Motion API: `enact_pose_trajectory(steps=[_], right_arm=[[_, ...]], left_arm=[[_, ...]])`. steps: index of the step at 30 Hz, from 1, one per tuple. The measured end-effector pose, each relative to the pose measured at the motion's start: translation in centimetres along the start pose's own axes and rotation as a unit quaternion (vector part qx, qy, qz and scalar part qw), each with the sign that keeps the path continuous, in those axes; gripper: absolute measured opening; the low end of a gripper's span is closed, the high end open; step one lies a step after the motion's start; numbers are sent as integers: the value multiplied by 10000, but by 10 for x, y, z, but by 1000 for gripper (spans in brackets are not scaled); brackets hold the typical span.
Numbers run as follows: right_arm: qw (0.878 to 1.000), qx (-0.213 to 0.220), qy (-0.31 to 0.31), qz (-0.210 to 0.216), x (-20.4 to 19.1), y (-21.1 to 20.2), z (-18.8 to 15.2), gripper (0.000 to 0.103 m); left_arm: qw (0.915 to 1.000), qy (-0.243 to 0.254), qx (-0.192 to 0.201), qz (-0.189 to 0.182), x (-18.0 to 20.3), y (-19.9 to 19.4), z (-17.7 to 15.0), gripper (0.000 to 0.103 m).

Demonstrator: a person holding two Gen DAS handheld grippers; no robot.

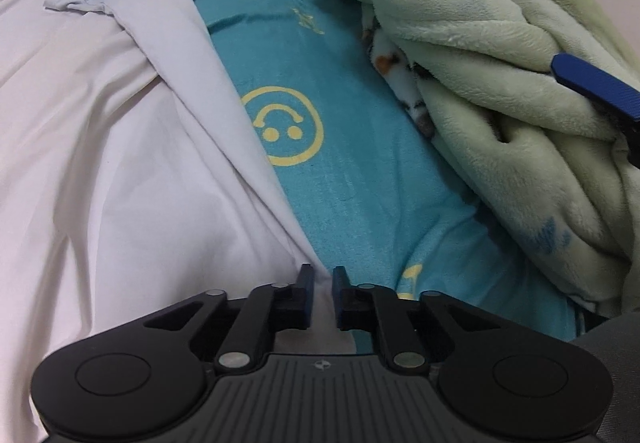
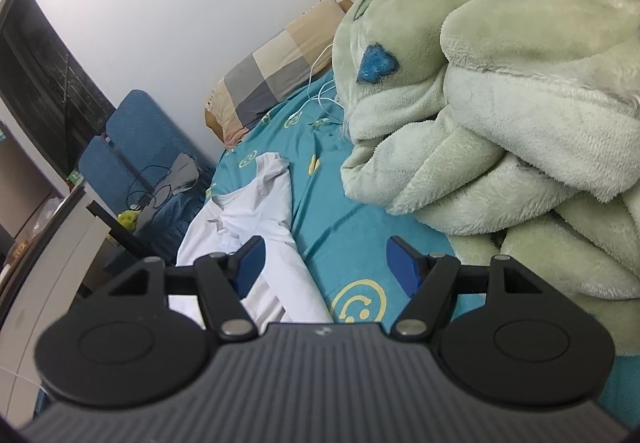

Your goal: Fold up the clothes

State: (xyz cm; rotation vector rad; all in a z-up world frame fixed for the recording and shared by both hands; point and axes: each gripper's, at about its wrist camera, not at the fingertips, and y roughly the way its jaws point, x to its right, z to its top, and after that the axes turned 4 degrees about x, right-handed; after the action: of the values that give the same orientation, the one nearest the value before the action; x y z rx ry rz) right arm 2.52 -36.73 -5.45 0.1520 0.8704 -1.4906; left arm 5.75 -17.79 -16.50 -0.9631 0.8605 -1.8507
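White shirt (image 1: 100, 147) lies spread on the teal smiley-print bed sheet (image 1: 340, 183), collar end toward the checked pillow (image 2: 276, 79). Left tool (image 1: 320, 283) at the shirt's near edge, fingers drawn together, pinching the hem fabric between them. Right tool (image 2: 324, 263) spread wide above the sheet, nothing between its blue pads, between the shirt and the heaped green fleece blanket (image 2: 500, 123).

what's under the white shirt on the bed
The white shirt lies flat on the teal smiley-print sheet, which shows beside it. Whatever lies beneath the shirt's middle is covered.
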Motion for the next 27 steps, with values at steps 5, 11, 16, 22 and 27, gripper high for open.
enact_pose_trajectory(steps=[5,11,16,22,27], right_arm=[[10000,-32,-37,-16,-2,1,-2,70],[9999,-102,37,-10,1,4,-2,70],[9998,-213,-2,-20,-2,9,-3,70],[9967,-613,-538,-41,-21,23,-14,70],[9856,-1237,-1139,170,-43,40,-32,70]], left_arm=[[9999,-109,3,-24,-5,-2,4,1],[9957,-621,208,-654,-30,-49,13,1],[9846,-1210,558,-1131,-85,-126,23,1],[9838,-1608,549,-565,-153,-148,9,1],[9838,-1787,83,-150,-180,-108,-16,2]])
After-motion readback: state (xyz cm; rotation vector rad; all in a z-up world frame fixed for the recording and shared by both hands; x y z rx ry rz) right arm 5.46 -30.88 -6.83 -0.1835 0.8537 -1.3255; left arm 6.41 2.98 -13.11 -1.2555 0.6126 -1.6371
